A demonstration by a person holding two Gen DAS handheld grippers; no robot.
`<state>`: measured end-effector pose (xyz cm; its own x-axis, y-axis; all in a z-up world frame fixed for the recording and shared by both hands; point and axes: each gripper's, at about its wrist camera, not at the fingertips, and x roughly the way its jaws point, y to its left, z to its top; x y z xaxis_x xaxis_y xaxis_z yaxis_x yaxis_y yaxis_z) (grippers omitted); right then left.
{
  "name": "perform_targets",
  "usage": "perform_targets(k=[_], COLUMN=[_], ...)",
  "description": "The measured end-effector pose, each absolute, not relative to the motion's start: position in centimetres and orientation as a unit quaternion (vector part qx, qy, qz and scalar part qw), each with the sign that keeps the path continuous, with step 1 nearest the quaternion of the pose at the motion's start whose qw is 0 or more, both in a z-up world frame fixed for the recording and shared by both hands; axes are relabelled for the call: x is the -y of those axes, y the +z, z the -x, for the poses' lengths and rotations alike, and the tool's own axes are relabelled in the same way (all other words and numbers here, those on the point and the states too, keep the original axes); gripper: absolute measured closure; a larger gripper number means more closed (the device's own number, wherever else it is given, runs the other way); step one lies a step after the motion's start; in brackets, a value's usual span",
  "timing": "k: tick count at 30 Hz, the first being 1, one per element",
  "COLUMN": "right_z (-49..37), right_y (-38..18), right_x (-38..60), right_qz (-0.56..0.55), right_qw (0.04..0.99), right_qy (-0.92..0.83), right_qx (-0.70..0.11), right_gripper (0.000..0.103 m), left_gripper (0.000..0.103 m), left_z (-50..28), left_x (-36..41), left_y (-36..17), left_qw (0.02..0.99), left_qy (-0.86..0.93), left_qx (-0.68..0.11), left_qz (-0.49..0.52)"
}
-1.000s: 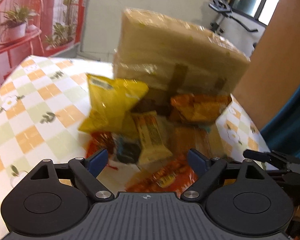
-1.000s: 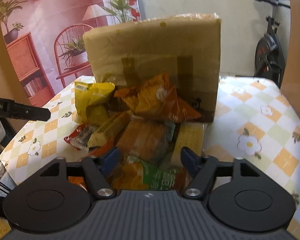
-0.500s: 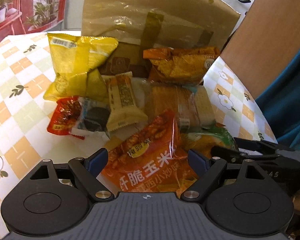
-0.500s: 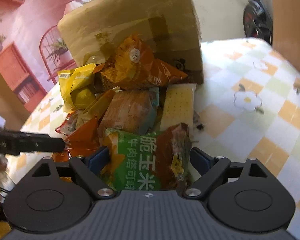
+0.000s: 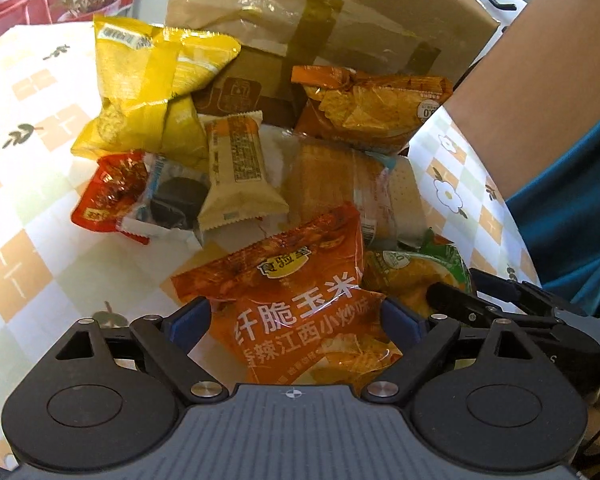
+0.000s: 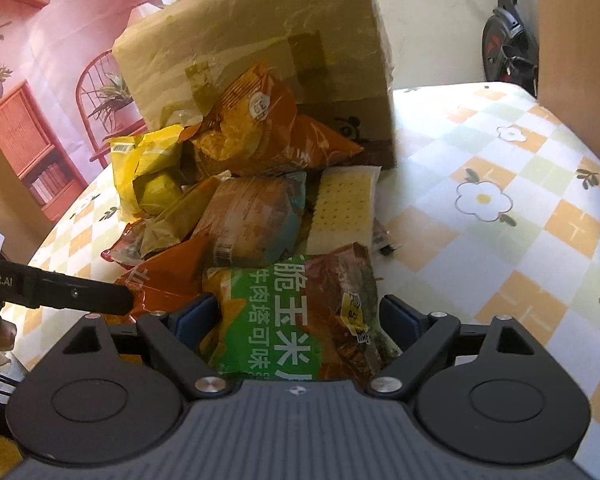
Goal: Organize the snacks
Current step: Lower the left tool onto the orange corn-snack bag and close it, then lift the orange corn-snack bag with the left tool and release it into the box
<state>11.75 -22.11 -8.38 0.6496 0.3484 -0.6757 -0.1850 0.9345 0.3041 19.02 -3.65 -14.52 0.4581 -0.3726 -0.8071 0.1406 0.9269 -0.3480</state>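
So the left tongs [image 5: 296, 320] are spread wide with the orange corn snack bag [image 5: 300, 300] sitting right between the two blue pads, bag not pinched as far as I can see; there's a sliver of gap on the left pad side, and the right pad looks like it's just at the bag's edge. Same deal on the other hand: right tongs [image 6: 298, 316] spread, with the green corn snack bag [image 6: 296, 316] lying between the pads, its near end tucked under the tong body.

Rest of the pile fans out toward 12 o'clock from both bags. In the left view: a beige bar packet [image 5: 236, 172] at about 11, a yellow chip bag [image 5: 144, 92] further out at 10–11, a small red packet [image 5: 108, 192] and a clear-wrapped dark cookie [image 5: 172, 200] at 10, an orange tortilla chip bag [image 5: 364, 108] at 1. In the right view a brown bread-ish pack [image 6: 252, 216] and a cracker pack [image 6: 344, 208] sit just beyond the green bag. Behind everything, a taped cardboard box [image 6: 260, 52] tipped on its side with the snacks spilling from it.

Room-wise: the checkered counter [image 6: 500, 220] is bare from 1 to 3 o'clock of the right tongs, and bare from 8 to 10 of the left tongs. The two tongs are close to each other; each shows up at the edge of the other's view, so the middle is tight. The counter's edge curves off at 3 in the left view, near a blue sleeve or cloth [image 5: 572, 208].
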Motion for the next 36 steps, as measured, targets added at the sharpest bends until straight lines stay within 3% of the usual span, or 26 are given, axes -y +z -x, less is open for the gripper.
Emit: perform_targets(k=[14, 24, 36], right_z=[-11.4, -11.5, -11.5], right_y=[-8.8, -8.8, -9.1], right_x=[22.8, 22.8, 22.7], right_qz=[-0.106, -0.108, -0.11], right_qw=[0.904, 0.904, 0.904], right_qy=[0.134, 0.129, 0.125], right_qx=[-0.391, -0.393, -0.394], right_gripper=[0.014, 0.014, 0.013], left_gripper=[0.004, 0.024, 0.028], left_z=[-19.9, -18.7, -18.0], left_x=[3.9, 3.7, 2.6], left_y=[-16.7, -15.5, -14.8], left_qw=[0.831, 0.845, 0.854], left_qy=[-0.162, -0.176, -0.169], left_qx=[-0.506, -0.483, -0.469], left_qz=[0.168, 0.149, 0.146])
